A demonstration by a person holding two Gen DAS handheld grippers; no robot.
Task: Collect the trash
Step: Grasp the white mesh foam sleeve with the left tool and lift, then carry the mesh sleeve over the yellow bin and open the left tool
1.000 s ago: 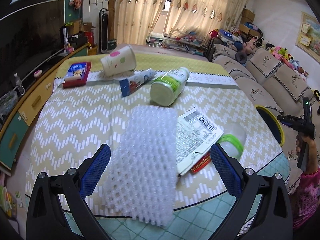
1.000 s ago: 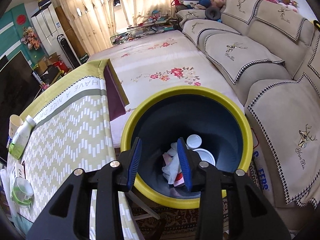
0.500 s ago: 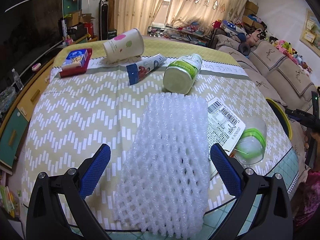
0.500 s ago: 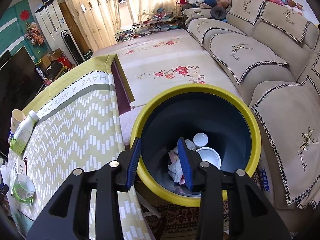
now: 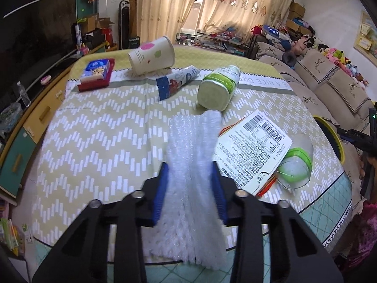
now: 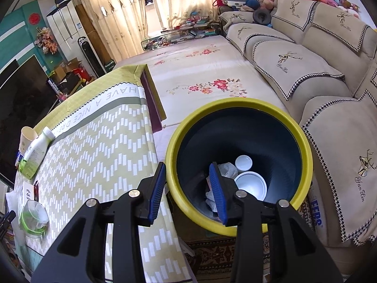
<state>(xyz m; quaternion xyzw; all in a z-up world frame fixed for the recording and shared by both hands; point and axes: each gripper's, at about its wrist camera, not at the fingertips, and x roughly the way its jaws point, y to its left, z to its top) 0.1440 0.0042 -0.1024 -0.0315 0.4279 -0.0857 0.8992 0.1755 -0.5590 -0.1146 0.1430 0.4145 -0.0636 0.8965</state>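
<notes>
My left gripper (image 5: 190, 188) is closing its jaws on a white foam net sleeve (image 5: 190, 146) at the near edge of the table. The blue pads press it from both sides and it bunches between them. Beyond it lie a white packet with barcodes (image 5: 254, 146), a clear cup with a green band (image 5: 295, 167), a green-and-white bottle (image 5: 219, 86), a tube (image 5: 178, 80) and a paper cup (image 5: 152, 55). My right gripper (image 6: 188, 188) hangs partly open and empty over the near rim of the yellow-rimmed dark bin (image 6: 235, 103), which holds white lids (image 6: 251, 185) and crumpled paper.
A red box with a blue packet (image 5: 97, 74) sits at the table's far left. The bin stands on the floor between the table's right end and a beige sofa (image 6: 306, 70). A TV cabinet (image 5: 35, 122) runs along the left. A person's sleeve (image 5: 367, 231) shows at right.
The left jaws have gone from wide apart to pinching the foam net, which has narrowed and bunched up. The right gripper has barely shifted and its gap is the same.
</notes>
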